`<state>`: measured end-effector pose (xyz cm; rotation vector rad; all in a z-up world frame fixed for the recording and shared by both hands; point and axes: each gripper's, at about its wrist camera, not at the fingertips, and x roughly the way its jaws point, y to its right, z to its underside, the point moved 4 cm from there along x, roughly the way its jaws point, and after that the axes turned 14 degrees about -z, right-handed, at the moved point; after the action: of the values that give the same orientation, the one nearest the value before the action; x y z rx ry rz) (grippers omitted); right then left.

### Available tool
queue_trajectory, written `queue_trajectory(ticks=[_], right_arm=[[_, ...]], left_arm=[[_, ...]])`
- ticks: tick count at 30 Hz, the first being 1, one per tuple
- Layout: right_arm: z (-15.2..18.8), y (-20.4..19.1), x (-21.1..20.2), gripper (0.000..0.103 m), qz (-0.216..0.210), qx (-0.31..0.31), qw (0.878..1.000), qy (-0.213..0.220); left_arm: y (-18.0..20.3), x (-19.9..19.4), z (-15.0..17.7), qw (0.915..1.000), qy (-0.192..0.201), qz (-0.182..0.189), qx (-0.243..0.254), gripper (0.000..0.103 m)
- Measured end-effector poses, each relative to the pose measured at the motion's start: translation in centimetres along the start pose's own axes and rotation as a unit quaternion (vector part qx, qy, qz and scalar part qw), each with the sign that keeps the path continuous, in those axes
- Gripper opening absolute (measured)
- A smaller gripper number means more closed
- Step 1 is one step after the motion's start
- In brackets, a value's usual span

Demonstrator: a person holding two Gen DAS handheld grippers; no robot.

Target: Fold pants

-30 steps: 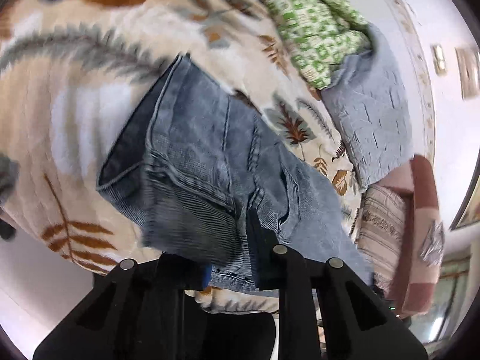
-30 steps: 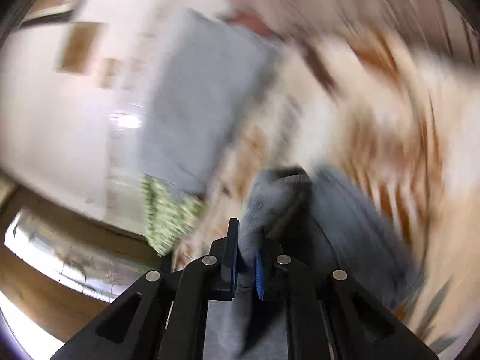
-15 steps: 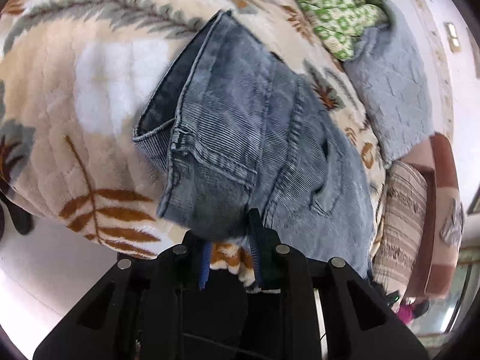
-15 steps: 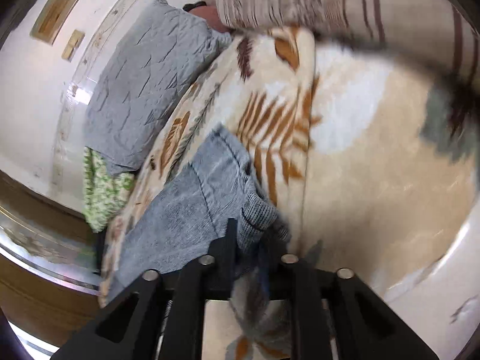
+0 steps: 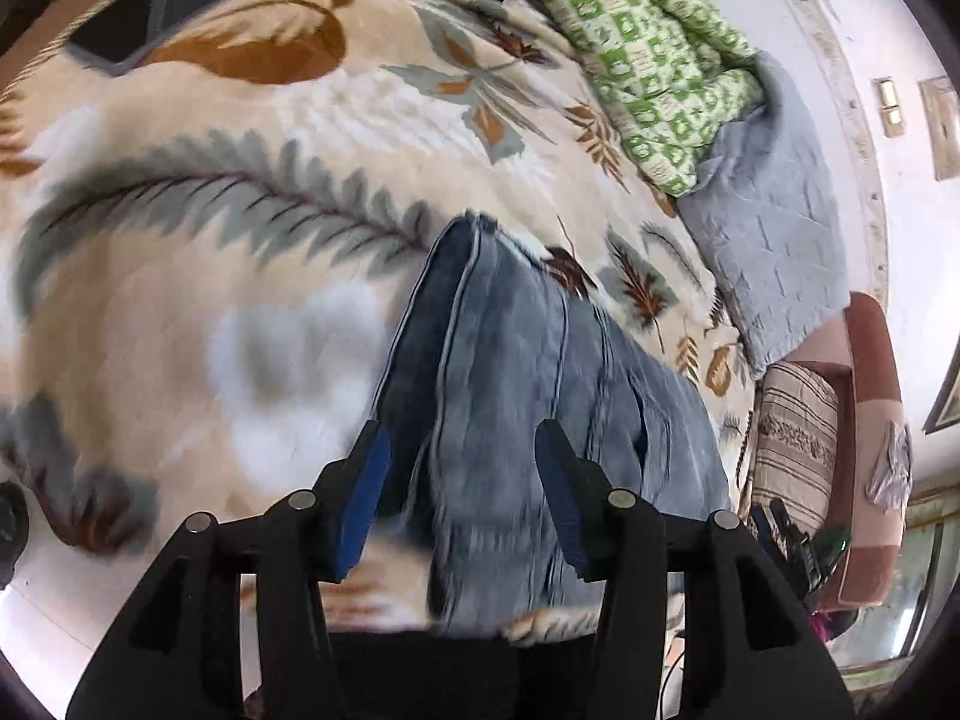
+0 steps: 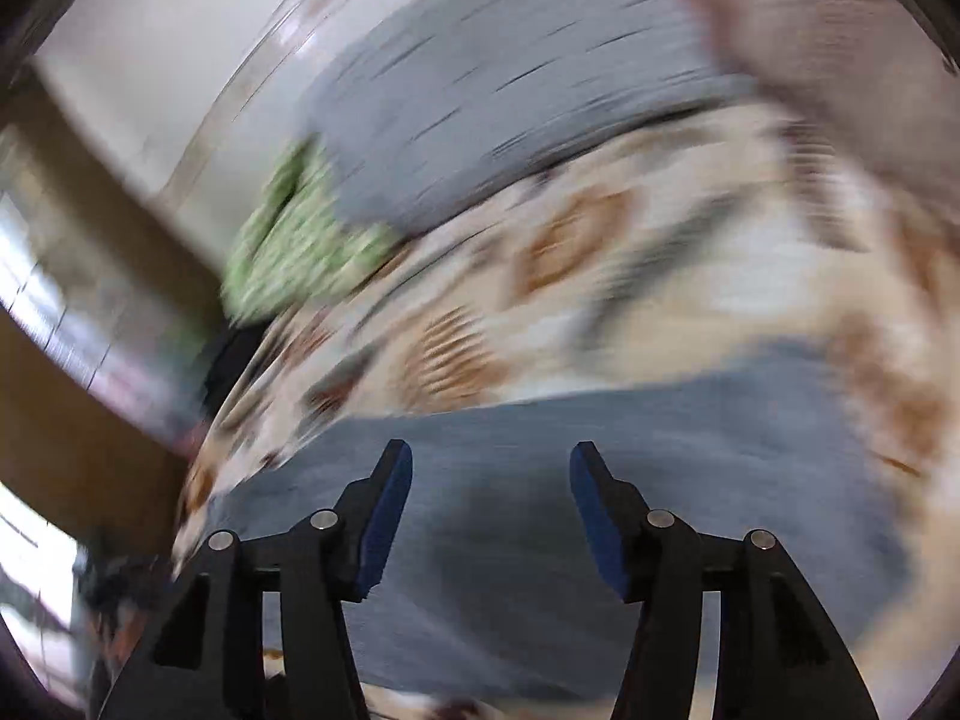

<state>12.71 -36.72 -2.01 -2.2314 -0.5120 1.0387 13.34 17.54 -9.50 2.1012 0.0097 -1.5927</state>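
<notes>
Both grippers — left gripper (image 5: pixel 462 468), right gripper (image 6: pixel 491 489) — over pants (image 5: pixel 528 396).

From the left wrist view we look steeply down, close over the blue pants (image 5: pixel 528 396) lying on the leaf-patterned blanket (image 5: pixel 198 312), toward the green quilt (image 5: pixel 648 60) and grey pillow (image 5: pixel 774 240). From the right wrist view, heavily blurred, we face the same pants (image 6: pixel 600 468), blanket (image 6: pixel 690 276), quilt (image 6: pixel 294 252) and pillow (image 6: pixel 510 84) from another side.
</notes>
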Motion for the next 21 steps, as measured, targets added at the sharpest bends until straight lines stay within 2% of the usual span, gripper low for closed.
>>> queue_trajectory(ticks=[3, 6, 9, 11, 12, 13, 14, 17, 19, 21], right_arm=[[-1.6, -2.9, 8.5, 0.064, -0.017, -0.039, 0.995, -0.085], [-2.5, -4.1, 15.1, 0.064, 0.004, -0.087, 0.986, -0.141], [-2.1, -3.3, 19.7, 0.063, 0.034, -0.104, 0.973, -0.204], [-0.6, -4.1, 20.4, 0.023, 0.004, -0.126, 0.962, -0.241], [0.4, -5.4, 20.0, 0.01, -0.011, -0.162, 0.955, -0.247], [1.6, -6.7, 19.4, 0.01, -0.008, -0.21, 0.945, -0.251], [2.4, -7.2, 19.1, 0.009, 0.0, -0.237, 0.937, -0.256], [2.3, -7.9, 18.7, 0.002, 0.036, -0.279, 0.928, -0.244], [0.4, -8.5, 18.1, 0.001, 0.051, -0.29, 0.935, -0.199], [-0.9, -7.2, 18.9, 0.002, 0.063, -0.264, 0.943, -0.193]], left_arm=[[1.5, 2.6, -2.3, 0.9996, -0.025, -0.003, 0.013, 0.051], [2.2, 4.6, -3.5, 0.9982, -0.055, 0.004, 0.021, 0.055], [2.7, 5.8, -3.7, 0.9958, -0.086, 0.018, 0.029, 0.056], [3.0, 5.5, -3.1, 0.9944, -0.09, 0.028, 0.047, 0.057], [3.3, 5.1, -2.7, 0.9932, -0.088, 0.036, 0.067, 0.059], [3.5, 5.1, -2.5, 0.9926, -0.085, 0.04, 0.078, 0.065], [3.5, 5.2, -2.4, 0.9921, -0.083, 0.042, 0.084, 0.066], [4.5, 5.8, -2.9, 0.9921, -0.083, 0.032, 0.088, 0.064], [5.2, 5.7, -3.3, 0.9937, -0.058, 0.011, 0.096, 0.064], [5.6, 6.5, -3.2, 0.9929, -0.052, -0.016, 0.106, 0.064]])
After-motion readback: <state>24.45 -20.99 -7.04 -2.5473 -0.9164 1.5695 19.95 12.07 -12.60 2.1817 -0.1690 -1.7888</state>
